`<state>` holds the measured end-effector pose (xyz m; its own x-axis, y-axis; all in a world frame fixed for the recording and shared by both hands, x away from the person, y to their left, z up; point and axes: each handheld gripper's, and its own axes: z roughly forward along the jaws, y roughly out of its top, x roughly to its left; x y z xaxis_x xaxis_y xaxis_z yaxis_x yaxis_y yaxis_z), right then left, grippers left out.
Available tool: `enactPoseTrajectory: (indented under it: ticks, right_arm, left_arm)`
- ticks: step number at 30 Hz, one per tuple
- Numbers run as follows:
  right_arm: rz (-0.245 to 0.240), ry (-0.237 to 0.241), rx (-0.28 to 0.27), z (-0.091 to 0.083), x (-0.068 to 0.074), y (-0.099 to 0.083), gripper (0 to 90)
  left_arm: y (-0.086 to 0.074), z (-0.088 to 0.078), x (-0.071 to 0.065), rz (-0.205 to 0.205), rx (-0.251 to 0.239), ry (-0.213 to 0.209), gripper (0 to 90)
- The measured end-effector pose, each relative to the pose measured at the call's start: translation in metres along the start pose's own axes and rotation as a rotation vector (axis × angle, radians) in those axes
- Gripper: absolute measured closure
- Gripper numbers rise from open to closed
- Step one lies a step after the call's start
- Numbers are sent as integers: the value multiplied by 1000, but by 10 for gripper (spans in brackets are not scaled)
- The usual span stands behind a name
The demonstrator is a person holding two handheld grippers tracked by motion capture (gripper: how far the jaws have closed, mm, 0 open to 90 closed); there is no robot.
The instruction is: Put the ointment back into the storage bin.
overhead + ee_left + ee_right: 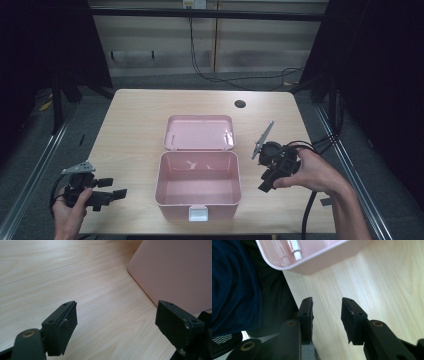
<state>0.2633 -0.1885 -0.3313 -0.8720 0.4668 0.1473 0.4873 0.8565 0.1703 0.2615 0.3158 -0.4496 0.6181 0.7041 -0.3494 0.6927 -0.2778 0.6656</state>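
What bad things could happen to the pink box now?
1. The box sits close to the table edge nearest the person, so a push from either gripper might slide it off.
2. The lid lies open flat behind it; a quick swing of the right gripper could knock it.
3. A small tube lies inside the box; tipping the box could spill it.

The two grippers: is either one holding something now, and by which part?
Nothing is held. The left gripper and the right gripper both have open, empty jaws beside the pink box.
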Motion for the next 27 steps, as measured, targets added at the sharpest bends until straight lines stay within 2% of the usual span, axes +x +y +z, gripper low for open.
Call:
enactPoseTrajectory:
  ticks: [8,10,20,22,23,24,25,27]
  right_arm:
    - [33,5,3,18,-6,-16,621]
    - [57,6,11,28,-9,-22,617]
    - [90,20,31,58,-16,-38,607]
    - [97,29,25,63,-17,-40,600]
    - [113,33,9,67,-17,-43,596]
    - [104,34,-8,70,-19,-45,593]
    - [114,47,-23,72,-19,-47,592]
    - [125,48,-29,78,-20,-50,589]
  left_arm:
    - [0,0,0,5,4,1,176]
    - [0,1,0,9,7,1,176]
    - [0,1,1,10,9,-1,176]
    - [0,1,1,8,8,1,176]
    - [0,1,1,7,9,-2,176]
    - [0,1,1,7,9,-2,176]
    - [0,1,1,8,11,0,176]
    - [0,1,1,6,12,0,176]
